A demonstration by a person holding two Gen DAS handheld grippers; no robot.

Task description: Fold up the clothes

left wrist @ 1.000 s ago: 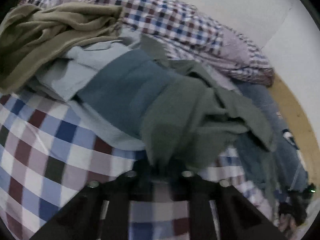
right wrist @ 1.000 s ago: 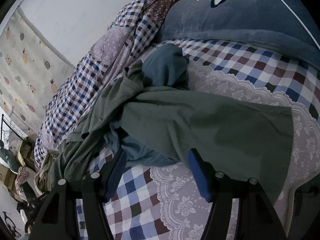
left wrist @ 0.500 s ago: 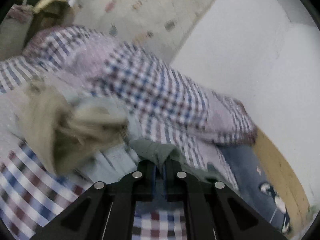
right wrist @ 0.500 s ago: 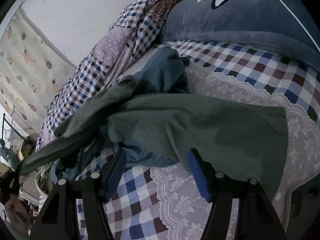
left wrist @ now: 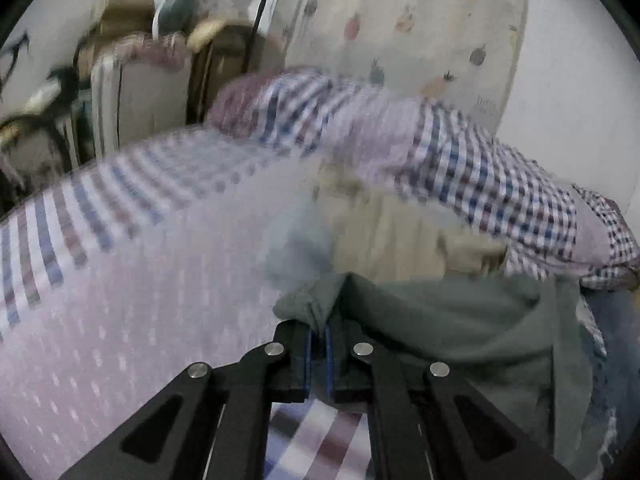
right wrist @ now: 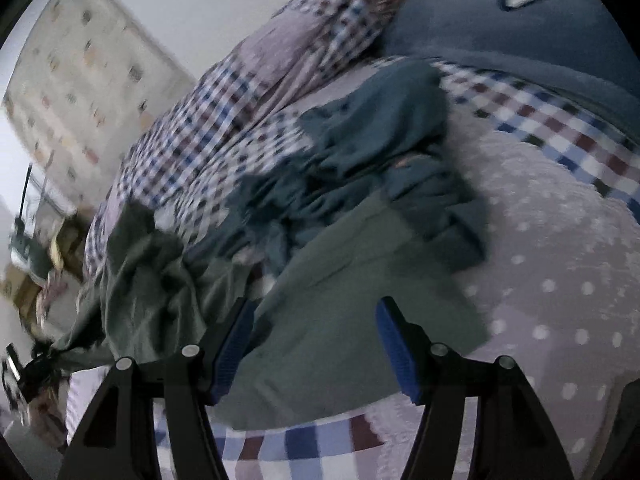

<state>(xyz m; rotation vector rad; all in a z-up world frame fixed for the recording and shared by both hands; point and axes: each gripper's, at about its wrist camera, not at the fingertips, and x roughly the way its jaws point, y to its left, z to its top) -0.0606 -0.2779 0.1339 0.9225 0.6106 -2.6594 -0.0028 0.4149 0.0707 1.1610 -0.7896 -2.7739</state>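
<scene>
Checked bedding (left wrist: 120, 280) is lying under a soft, limp grey-green garment (right wrist: 340, 320); the left gripper (left wrist: 318, 340) is pinching its bunched edge, while the right gripper (right wrist: 316, 340) is hovering spread-jawed over a flat panel, needing a hem.

Grey-green garment (right wrist: 344, 320) spread rumpled across the near bed, one corner bunched and lifted at far left, crumpled teal-blue garment (right wrist: 384, 152) just beyond it, overlapping its far edge, beige garment (left wrist: 392, 236) heaped against the checked quilt
</scene>
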